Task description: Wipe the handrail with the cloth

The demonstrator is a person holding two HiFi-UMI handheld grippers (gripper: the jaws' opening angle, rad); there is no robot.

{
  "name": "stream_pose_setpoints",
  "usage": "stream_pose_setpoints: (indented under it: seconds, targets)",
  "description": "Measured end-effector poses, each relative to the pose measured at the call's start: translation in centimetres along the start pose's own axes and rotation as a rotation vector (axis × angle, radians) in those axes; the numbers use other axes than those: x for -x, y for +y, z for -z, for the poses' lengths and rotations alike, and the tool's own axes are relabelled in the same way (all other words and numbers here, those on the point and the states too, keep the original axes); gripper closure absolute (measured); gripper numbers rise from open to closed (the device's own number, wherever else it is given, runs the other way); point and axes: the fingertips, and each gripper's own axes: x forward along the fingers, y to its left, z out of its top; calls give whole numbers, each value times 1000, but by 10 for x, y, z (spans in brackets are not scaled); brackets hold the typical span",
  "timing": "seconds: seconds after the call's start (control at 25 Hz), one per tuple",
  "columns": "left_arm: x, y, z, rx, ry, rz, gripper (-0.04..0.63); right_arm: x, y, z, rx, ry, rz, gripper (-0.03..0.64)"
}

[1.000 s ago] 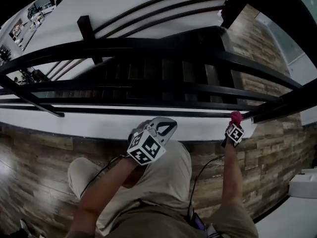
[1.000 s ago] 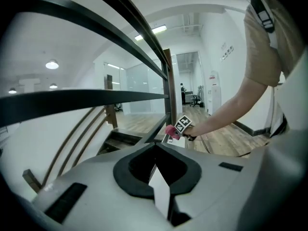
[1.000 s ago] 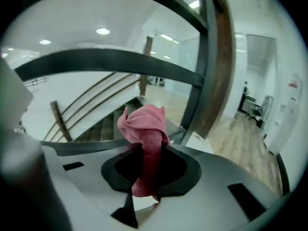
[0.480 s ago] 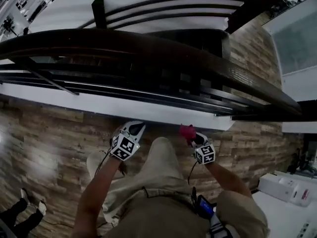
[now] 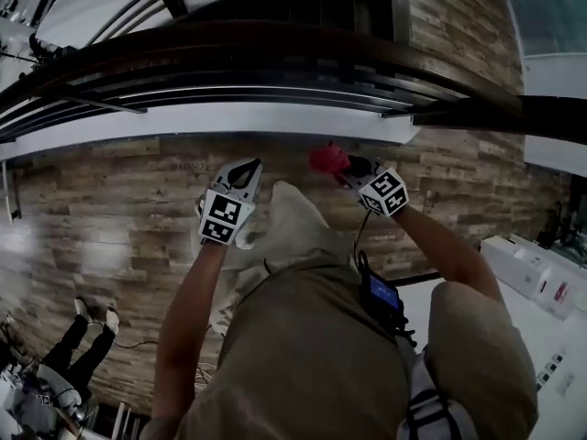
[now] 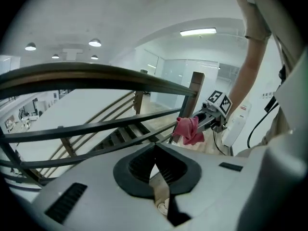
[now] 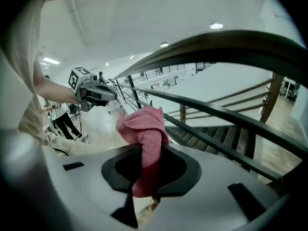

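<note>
A pink cloth [image 7: 143, 134] hangs bunched from my right gripper [image 7: 146, 150], whose jaws are shut on it. In the head view the cloth [image 5: 327, 159] sticks out ahead of that gripper [image 5: 347, 165], a short way below the dark wooden handrail [image 5: 275, 49]. The rail [image 7: 226, 44] arcs above the cloth in the right gripper view, apart from it. My left gripper [image 5: 240, 174] is held to the left of the right one, shut and empty. The left gripper view shows the handrail [image 6: 96, 78] above its shut jaws [image 6: 155, 153] and the cloth [image 6: 188, 130] at the right.
Black rails [image 5: 229, 94] run under the handrail, over a stairwell with dark steps [image 7: 211, 136]. A white ledge [image 5: 238, 117] borders the wood plank floor [image 5: 110, 209]. A white box [image 5: 537, 278] stands at right. Another person's legs [image 5: 78, 351] show at lower left.
The view has swung: the handrail now lies higher in the frame. Both grippers have risen toward it, the right one with the cloth drawing closer to the left.
</note>
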Motion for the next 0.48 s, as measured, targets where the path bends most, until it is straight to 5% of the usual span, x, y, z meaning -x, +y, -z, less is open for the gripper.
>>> stream_pose_setpoints:
  seconds: [0.24, 0.48]
  targets:
    - [32, -42, -91, -16, -29, -38, 580, 62, 8, -58, 17, -38, -62, 528]
    - [59, -58, -142, 5, -87, -86, 580, 95, 17, -117, 56, -153, -69, 528]
